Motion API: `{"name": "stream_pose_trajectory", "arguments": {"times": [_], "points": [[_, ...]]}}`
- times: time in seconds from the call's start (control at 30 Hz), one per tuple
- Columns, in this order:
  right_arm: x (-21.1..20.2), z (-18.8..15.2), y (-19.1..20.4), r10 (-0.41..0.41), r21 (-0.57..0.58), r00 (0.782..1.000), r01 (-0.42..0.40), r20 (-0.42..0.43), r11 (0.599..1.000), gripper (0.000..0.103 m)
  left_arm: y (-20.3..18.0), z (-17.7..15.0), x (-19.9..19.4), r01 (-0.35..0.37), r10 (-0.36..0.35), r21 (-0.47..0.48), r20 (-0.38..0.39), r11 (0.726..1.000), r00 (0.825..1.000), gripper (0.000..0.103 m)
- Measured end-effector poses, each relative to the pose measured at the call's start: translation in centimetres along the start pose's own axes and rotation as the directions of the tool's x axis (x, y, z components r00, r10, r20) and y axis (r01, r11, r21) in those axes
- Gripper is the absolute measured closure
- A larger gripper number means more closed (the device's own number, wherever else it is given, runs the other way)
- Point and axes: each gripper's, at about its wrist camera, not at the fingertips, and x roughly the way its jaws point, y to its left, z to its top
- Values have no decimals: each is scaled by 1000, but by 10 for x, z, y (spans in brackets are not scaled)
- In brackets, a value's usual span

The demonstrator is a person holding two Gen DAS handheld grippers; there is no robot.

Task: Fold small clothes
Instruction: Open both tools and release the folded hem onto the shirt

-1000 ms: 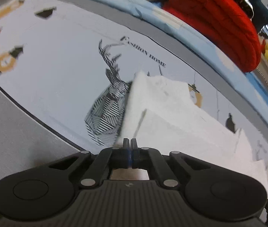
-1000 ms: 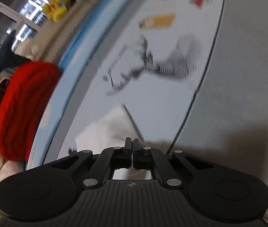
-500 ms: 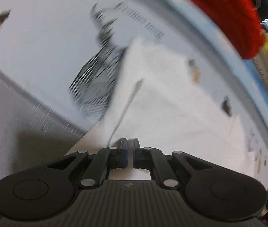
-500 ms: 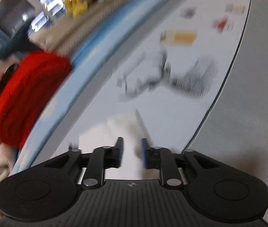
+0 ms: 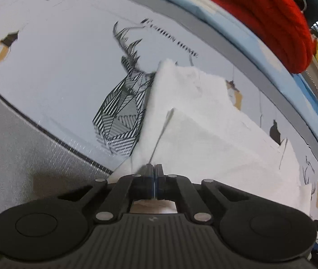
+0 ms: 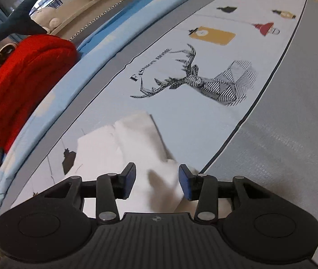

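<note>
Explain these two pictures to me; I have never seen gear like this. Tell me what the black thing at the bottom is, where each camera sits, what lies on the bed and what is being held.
There is no robot here: a person carries a hand-held two-finger gripper in each hand, and a wide-angle camera on each one looks forward along its fingers. The black shape at the bottom is the gripper itself.

In the left view, the left gripper is shut, at the near edge of a white garment; whether it pinches the cloth is hidden. In the right view, the right gripper is opening, with the same white garment lying between its fingers, not clamped.

The garment lies on a printed bedspread with a striped deer. A red knitted item sits at the edge.
</note>
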Motion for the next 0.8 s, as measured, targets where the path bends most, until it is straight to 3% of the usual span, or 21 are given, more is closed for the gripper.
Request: {"name": "stream_pose_trajectory", "arguments": {"times": [0.17, 0.27, 0.33, 0.47, 0.57, 0.67, 0.73, 0.8], "points": [[4, -3, 5, 36, 35, 999, -34, -39, 999, 59, -3, 4, -25, -89, 87, 12, 141, 996, 986, 103], [13, -7, 4, 48, 54, 995, -43, -84, 998, 59, -2, 6, -14, -130, 127, 33, 78, 991, 989, 102], [23, -11, 1, 29, 71, 990, -20, -138, 997, 59, -5, 3, -16, -159, 155, 36, 103, 987, 983, 99], [34, -18, -8, -52, 86, 982, 68, -180, 994, 57, -17, 4, -30, -91, 75, 79, 181, 993, 981, 98], [28, -18, -5, -71, 77, 986, 83, -151, 994, 58, -19, 2, -18, -64, 55, 71, 123, 995, 991, 98], [15, -16, 2, -98, 59, 990, 104, -99, 993, 59, 2, 2, 9, -33, 31, -62, -36, 998, 999, 98], [6, -13, 3, -111, 45, 992, 114, -54, 992, 59, 13, 5, 10, -23, 19, -121, -31, 992, 999, 99], [-5, -10, 3, -160, 30, 987, 159, 28, 987, 59, 14, 11, 0, -34, 38, -126, 24, 991, 999, 97]]}}
